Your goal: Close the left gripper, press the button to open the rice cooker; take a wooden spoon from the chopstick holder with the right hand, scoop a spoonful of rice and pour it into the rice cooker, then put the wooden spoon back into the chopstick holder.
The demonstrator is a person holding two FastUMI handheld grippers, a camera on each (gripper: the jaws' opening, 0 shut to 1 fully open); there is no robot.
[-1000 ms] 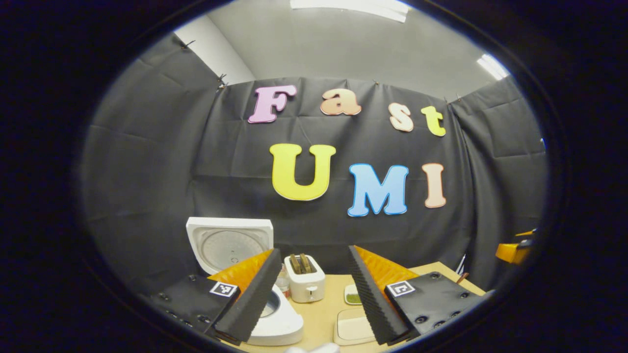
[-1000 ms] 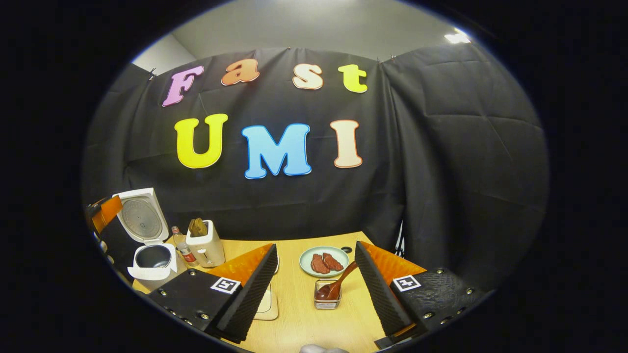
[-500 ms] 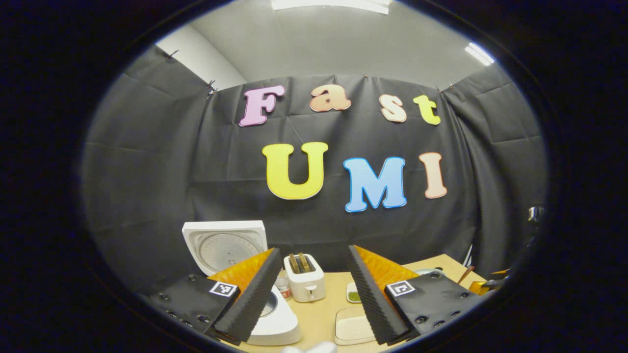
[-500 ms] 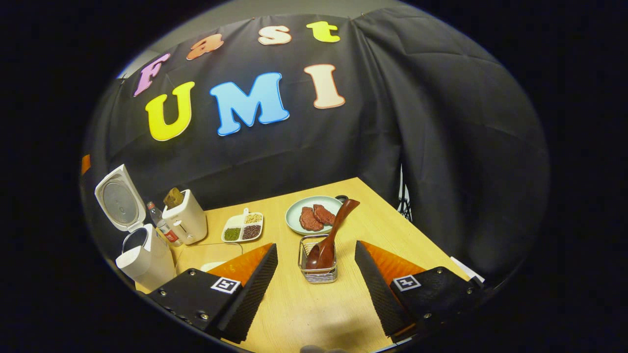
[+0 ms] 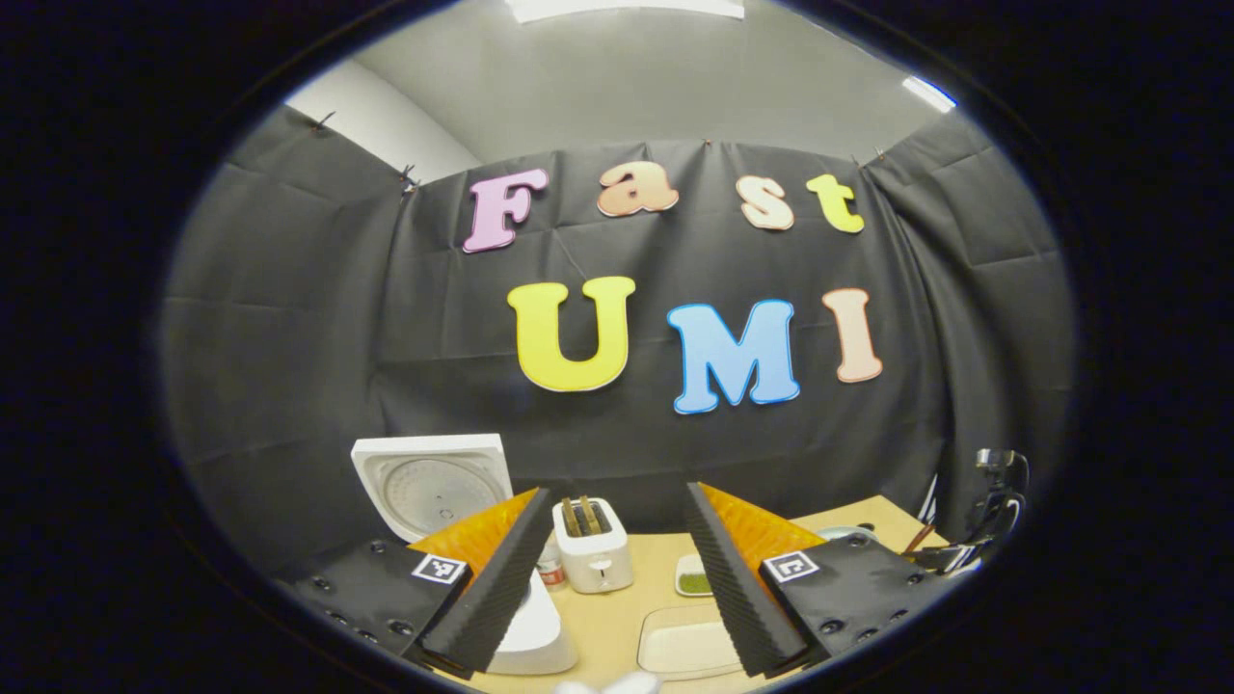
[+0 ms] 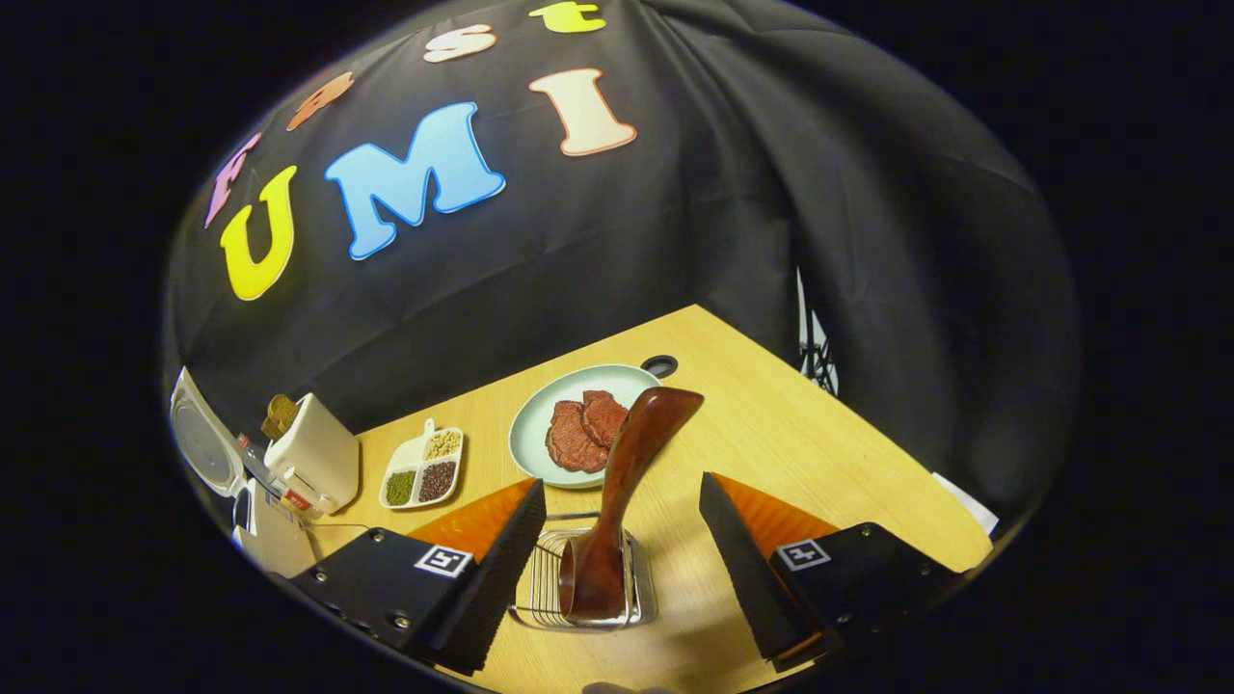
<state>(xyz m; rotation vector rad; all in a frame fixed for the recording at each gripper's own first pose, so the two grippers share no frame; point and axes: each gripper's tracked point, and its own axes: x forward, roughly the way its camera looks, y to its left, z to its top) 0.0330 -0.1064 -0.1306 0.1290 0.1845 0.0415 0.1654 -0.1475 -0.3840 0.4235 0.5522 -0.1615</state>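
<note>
Here the right gripper (image 6: 622, 501) hovers wide open above the wire chopstick holder (image 6: 631, 588), gripping nothing; the wooden spoon (image 6: 627, 472) stands in the holder, its handle rising between the spread fingers without touching them. The left gripper (image 5: 617, 516) is likewise spread and empty, facing the white rice cooker (image 5: 434, 487), whose lid stands open on the wooden table (image 6: 791, 434).

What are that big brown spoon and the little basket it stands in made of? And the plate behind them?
The spoon looks like wood with a glossy reddish-brown finish: light gleams along its handle, though varnished plastic could look alike. The basket seems to be thin metal wire, silvery and see-through between bars. The plate looks like glazed ceramic, pale green and smooth, but could be melamine.
</note>
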